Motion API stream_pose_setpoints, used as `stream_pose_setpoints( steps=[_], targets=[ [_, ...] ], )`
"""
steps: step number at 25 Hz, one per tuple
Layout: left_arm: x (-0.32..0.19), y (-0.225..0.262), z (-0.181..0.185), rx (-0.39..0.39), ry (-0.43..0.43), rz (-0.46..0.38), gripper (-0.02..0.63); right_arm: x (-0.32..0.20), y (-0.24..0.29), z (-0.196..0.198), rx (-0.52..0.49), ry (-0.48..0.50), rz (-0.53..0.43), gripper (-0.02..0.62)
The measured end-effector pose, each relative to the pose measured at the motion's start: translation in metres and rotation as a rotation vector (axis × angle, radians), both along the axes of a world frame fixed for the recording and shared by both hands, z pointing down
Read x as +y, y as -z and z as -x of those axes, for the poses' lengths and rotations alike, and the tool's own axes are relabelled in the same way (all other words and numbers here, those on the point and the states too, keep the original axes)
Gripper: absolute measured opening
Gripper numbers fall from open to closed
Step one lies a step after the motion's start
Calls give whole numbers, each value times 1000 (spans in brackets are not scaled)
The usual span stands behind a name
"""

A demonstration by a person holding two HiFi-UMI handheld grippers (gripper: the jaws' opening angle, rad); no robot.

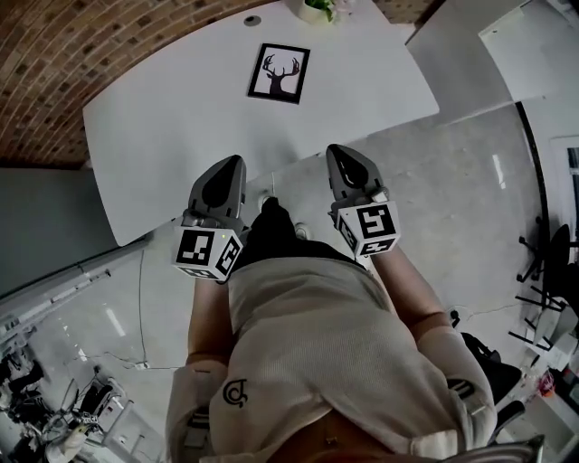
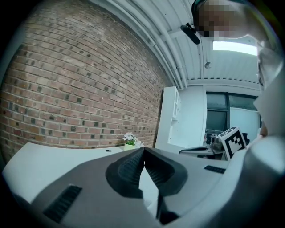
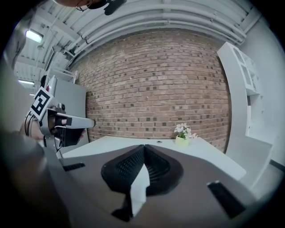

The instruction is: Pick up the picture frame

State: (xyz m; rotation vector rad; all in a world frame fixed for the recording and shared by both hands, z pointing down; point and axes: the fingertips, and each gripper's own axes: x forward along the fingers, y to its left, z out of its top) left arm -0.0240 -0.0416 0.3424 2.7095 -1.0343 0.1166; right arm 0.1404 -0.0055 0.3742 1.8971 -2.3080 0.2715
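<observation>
A black picture frame (image 1: 279,72) with a deer-head silhouette lies flat on the white table (image 1: 181,118), toward its far side. My left gripper (image 1: 232,163) hovers at the table's near edge, jaws shut and empty. My right gripper (image 1: 337,152) is beside it to the right, also shut with nothing held. Both point toward the table, well short of the frame. In the left gripper view the jaw tips (image 2: 143,149) meet; the right gripper view shows its tips (image 3: 144,146) closed too. The frame is hidden in both gripper views.
A small pot of white flowers (image 1: 321,7) stands at the table's far edge, seen also as the flower pot (image 3: 182,135) and the flower pot (image 2: 130,140). A brick wall (image 3: 156,80) runs behind the table. A white cabinet (image 1: 534,45) stands at right. The person's body fills the lower head view.
</observation>
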Motion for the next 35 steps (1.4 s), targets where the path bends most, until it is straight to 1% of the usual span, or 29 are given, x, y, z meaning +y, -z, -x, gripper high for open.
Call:
stream_pose_setpoints(
  steps=[5, 9, 13, 15, 17, 19, 21, 23, 25, 28, 31, 33, 35],
  targets=[
    [-35, -8, -10, 8, -4, 7, 12, -41, -8, -11, 9, -16, 28, 8],
    [-73, -17, -20, 8, -21, 20, 12, -79, -21, -24, 10, -55, 88, 8],
    [-116, -24, -27, 16, -22, -5, 12, -118, -48, -31, 44, -46, 190, 8],
    [-135, -27, -29, 6, -20, -28, 12, -136, -60, -32, 50, -37, 201, 8],
    [-154, -33, -31, -1, -24, -27, 12, -153, -73, -32, 56, -26, 217, 8],
    [-170, -43, -34, -3, -34, -12, 12, -168, -91, -33, 61, -16, 264, 8],
    [-182, -54, -36, -15, -47, -3, 12, -181, -110, -36, 51, -22, 331, 8],
    [-192, -65, -37, -32, -61, -3, 12, -193, -129, -40, 30, -50, 379, 9],
    [-201, -72, -40, -29, -71, -3, 12, -205, -148, -46, 12, -78, 413, 9],
    [-210, -85, -42, -31, -87, 7, 12, -218, -174, -48, -21, -89, 485, 62],
    [-218, -95, -43, -43, -95, -7, 12, -226, -197, -52, -46, -114, 563, 83],
    [-225, -95, -48, -32, -95, -18, 14, -230, -212, -56, -58, -131, 618, 120],
    [-231, -97, -52, -27, -98, -21, 12, -234, -226, -59, -75, -153, 662, 142]
  ],
)
